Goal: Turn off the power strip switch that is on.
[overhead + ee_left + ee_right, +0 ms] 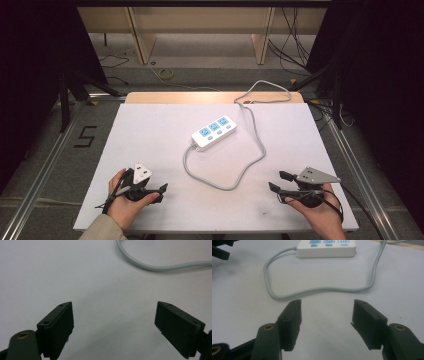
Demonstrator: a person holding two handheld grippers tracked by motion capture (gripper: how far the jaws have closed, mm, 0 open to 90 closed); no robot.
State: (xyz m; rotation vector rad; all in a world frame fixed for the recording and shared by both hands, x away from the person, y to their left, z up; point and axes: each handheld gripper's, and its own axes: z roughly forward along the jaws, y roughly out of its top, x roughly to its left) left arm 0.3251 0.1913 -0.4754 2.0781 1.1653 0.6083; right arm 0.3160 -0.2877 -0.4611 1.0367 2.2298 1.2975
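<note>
Mid-table power strip [214,132], tongs apart (both empty)

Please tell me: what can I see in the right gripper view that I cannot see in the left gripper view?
The right gripper view adds the white plastic power strip with blue sockets and, at its top left corner, the black jaw tips of the left gripper. The left gripper view adds its own open black jaws around bare table, nothing between them. Both share the grey round cable and the white table surface; the right gripper is open too.

High overhead view; two low, close views across the table [150,135], sharing the grey cable [150,266].
</note>
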